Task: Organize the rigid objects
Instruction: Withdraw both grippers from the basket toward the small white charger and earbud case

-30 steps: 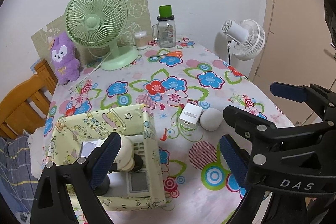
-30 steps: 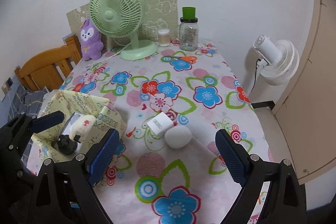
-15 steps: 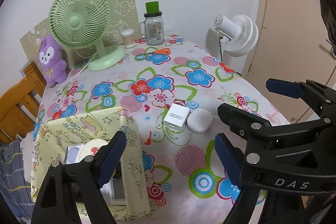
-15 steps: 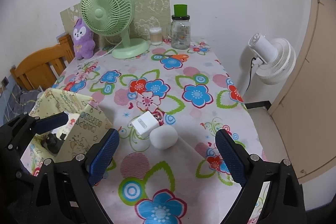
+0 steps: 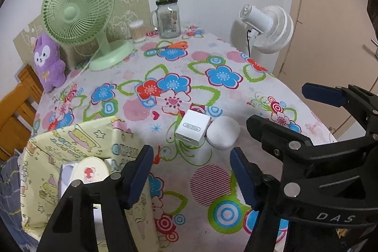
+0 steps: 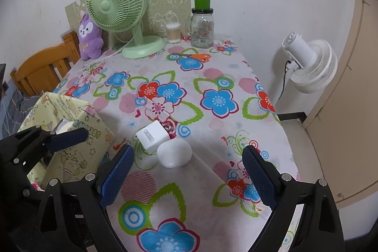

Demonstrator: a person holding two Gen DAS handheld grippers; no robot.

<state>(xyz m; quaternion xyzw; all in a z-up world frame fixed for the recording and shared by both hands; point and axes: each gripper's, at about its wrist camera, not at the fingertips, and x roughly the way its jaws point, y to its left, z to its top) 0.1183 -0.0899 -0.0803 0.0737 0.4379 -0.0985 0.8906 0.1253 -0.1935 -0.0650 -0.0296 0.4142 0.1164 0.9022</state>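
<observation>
A white cube charger (image 5: pixel 192 129) (image 6: pixel 153 136) and a white rounded pebble-shaped object (image 5: pixel 223 135) (image 6: pixel 174 154) sit side by side, touching, on the flowered tablecloth (image 6: pixel 212 129). A yellow patterned box (image 5: pixel 70 152) (image 6: pixel 78 134) stands to their left with a cream oval item (image 5: pixel 91 172) and other pieces inside. My left gripper (image 5: pixel 190 175) hovers just short of the cube, its jaws closing with nothing between them. My right gripper (image 6: pixel 189 177) stands open, wide and empty, just short of the rounded object.
At the table's far end are a green desk fan (image 6: pixel 115 6), a purple plush (image 6: pixel 88 37), a cotton-swab tub (image 6: pixel 173 32), a glass jar with a green lid (image 6: pixel 202 26) and orange scissors (image 6: pixel 196 56). A white fan (image 6: pixel 307 63) stands off the table's right edge; a wooden chair (image 6: pixel 40 72) sits left.
Both grippers have sunk and come closer to the two white objects. The left gripper's jaws have narrowed and shifted right, off the inside of the box. The right jaws keep their width.
</observation>
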